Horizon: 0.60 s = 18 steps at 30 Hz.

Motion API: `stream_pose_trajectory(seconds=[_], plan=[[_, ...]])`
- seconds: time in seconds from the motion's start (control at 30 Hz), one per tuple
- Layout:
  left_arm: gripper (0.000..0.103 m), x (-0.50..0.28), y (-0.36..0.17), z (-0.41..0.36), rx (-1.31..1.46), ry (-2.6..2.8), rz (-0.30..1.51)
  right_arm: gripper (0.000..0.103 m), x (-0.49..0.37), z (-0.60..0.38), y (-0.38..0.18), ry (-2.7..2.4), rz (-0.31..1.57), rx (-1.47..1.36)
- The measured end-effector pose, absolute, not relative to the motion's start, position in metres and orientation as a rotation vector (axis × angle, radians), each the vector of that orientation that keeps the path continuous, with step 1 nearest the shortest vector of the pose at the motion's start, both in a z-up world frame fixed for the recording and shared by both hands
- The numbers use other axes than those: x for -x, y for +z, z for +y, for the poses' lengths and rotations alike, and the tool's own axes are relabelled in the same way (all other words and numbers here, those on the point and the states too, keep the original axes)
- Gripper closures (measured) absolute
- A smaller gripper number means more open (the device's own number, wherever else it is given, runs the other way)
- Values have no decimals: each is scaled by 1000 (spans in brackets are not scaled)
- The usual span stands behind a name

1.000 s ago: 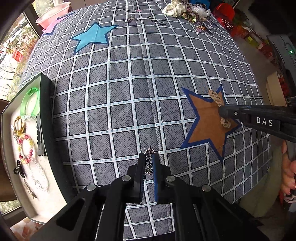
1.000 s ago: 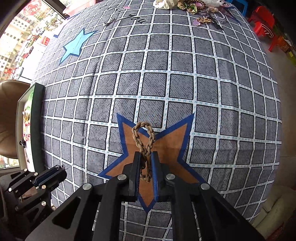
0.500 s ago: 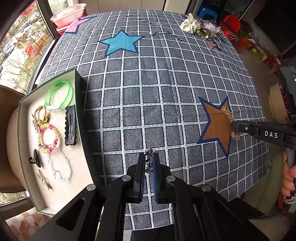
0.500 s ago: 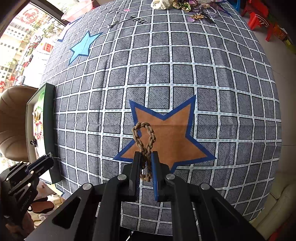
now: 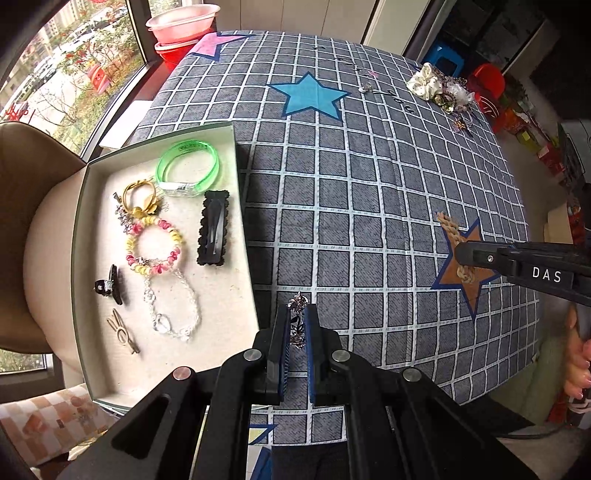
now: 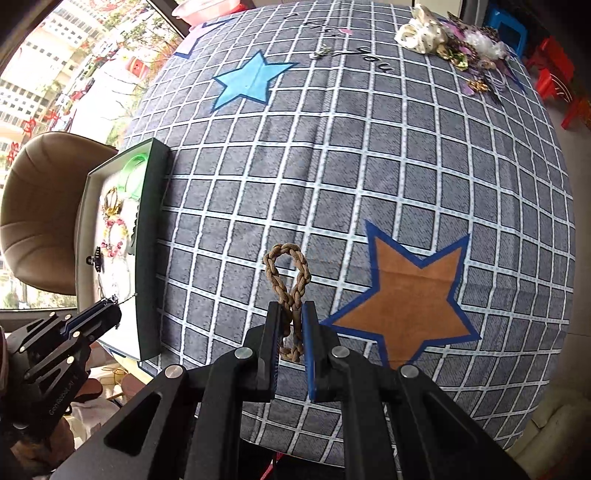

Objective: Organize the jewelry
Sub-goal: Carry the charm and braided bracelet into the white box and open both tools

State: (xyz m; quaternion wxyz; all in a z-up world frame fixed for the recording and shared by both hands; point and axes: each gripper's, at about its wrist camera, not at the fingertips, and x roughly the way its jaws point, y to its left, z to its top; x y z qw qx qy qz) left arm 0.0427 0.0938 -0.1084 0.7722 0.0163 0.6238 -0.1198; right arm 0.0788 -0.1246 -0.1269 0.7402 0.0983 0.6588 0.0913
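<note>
My left gripper (image 5: pixel 297 311) is shut on a small silver and dark pendant (image 5: pixel 297 325), just right of the open tray's wall (image 5: pixel 244 221). My right gripper (image 6: pixel 291 309) is shut on a braided tan rope bracelet (image 6: pixel 286 266) that hangs in a loop above the checked cloth, left of the orange star (image 6: pixel 406 306). In the left wrist view the right gripper (image 5: pixel 461 255) shows at the right with the rope bracelet (image 5: pixel 448 223) in it. The tray holds a green bangle (image 5: pixel 188 168), a black hair clip (image 5: pixel 214 232), a beaded bracelet (image 5: pixel 153 245) and a clear chain (image 5: pixel 173 310).
A pile of scrunchies and jewelry (image 5: pixel 439 88) lies at the table's far right corner, with a small silver piece (image 5: pixel 367 86) near the blue star (image 5: pixel 310 96). A brown chair (image 5: pixel 29 192) stands behind the tray. Pink bowls (image 5: pixel 181 26) sit by the window.
Both grippers rose and moved left toward the tray. The rope bracelet left the orange star and now hangs over the checks. The whole tray has come into the left wrist view.
</note>
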Motion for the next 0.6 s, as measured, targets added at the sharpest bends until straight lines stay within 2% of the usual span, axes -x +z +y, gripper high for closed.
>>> stream_pose_trajectory(seconds=[0.6], plan=[[88, -11, -123, 231, 114, 4, 1377, 91, -90, 18, -116, 469, 1452, -41]])
